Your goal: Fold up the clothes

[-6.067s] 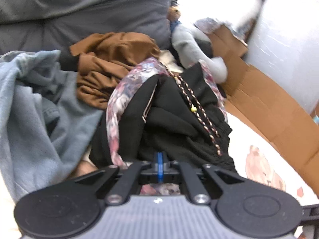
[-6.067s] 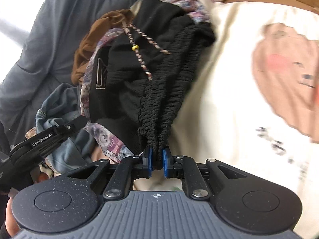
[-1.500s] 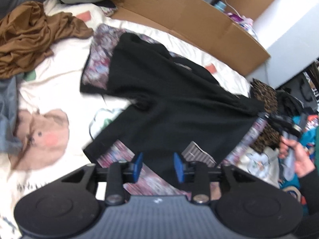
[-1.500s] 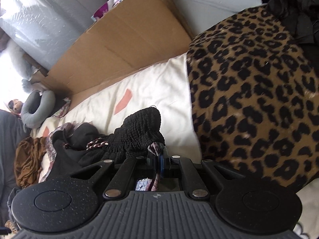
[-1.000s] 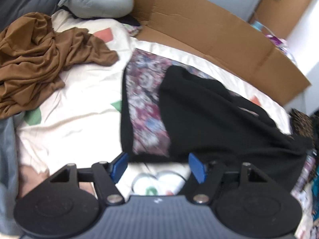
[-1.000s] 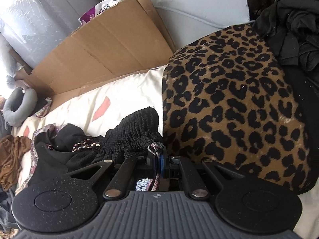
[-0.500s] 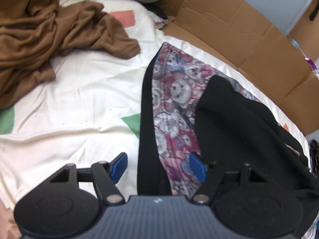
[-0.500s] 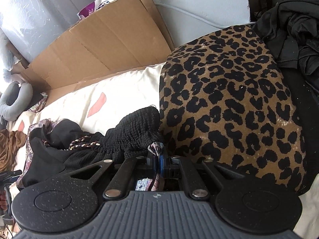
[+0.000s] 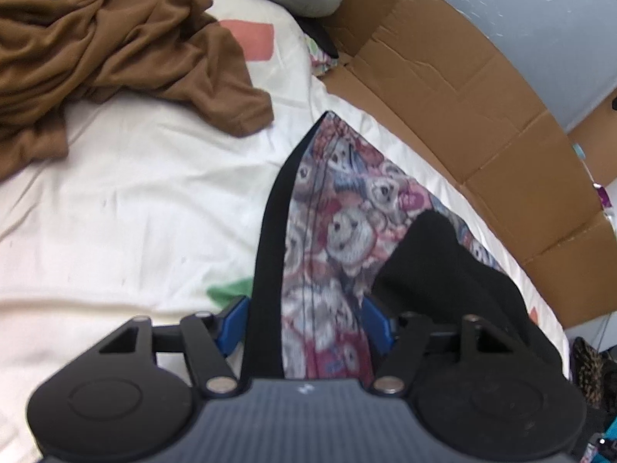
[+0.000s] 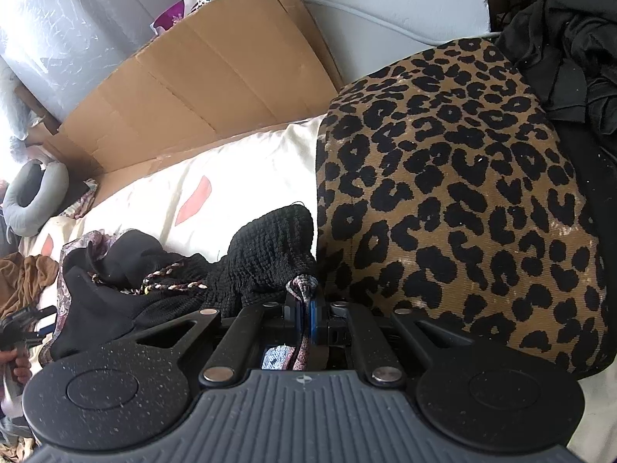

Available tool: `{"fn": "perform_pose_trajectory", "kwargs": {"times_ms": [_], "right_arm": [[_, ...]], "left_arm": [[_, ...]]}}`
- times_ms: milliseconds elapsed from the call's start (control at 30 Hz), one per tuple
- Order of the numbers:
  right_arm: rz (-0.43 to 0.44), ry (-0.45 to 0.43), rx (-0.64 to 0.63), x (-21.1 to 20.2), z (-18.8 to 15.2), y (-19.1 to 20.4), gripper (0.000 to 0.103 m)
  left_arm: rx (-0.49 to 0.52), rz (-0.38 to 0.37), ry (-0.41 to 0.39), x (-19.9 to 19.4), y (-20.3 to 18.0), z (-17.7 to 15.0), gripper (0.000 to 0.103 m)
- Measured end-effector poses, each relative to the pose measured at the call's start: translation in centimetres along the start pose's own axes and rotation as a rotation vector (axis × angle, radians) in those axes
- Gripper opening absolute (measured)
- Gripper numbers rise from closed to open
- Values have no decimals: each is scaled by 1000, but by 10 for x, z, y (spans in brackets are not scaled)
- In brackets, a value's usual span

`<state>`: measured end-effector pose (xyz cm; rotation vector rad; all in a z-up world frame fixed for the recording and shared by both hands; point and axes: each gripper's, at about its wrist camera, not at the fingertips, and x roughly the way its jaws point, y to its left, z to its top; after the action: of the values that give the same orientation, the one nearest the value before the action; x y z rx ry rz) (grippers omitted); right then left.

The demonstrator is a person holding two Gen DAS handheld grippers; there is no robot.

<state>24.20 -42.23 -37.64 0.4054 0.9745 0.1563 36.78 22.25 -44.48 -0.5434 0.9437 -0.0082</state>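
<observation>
Garment: black pull-on piece with floral-print lining (image 9: 331, 239), spread on a cream printed bedsheet (image 9: 127, 193) beside a flattened brown cardboard sheet (image 9: 455, 88). Left gripper (image 9: 304, 320): jaws closing, blue pads either side of the black-banded hem, not yet pressing. Right gripper (image 10: 306, 314): clamped tight on the garment's smocked waist end, just beside a leopard-print cushion (image 10: 455, 193). Crumpled brown top (image 9: 96, 50) lies apart.

The patterned garment (image 9: 327, 254) runs under the left gripper's body, its near hem hidden; the brown garment (image 9: 115, 50) is cut off at the frame's left edge.
</observation>
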Motion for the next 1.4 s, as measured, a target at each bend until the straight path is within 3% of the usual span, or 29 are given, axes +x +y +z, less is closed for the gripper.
{"fn": "perform_pose_trajectory", "kwargs": {"times_ms": [133,300,367,500,533,733,1400], "right_arm": [[9,3,0,1,-1,1,2],[18,5,-7,4,0,2,2],[19,6,-9,5,0,3,2],[15,9,-8,7,0,3,2],[15,9,-9,7,0,2,2],[17,8,-12,8,1,3,2],[62,26,-72,10,2,23,2]], "left_arm": [[-18,-20,-8,10,1,8,61],[-30,-25,-18,21,-2,19,48],[-34,-15,-20,24,-4,22,40],[-15,4,-3,28,-8,22,7],[-7,2,1,27,-9,22,6],[67,56,10,9,-12,20,4],[77,127,66,-98,41,-25,3]]}}
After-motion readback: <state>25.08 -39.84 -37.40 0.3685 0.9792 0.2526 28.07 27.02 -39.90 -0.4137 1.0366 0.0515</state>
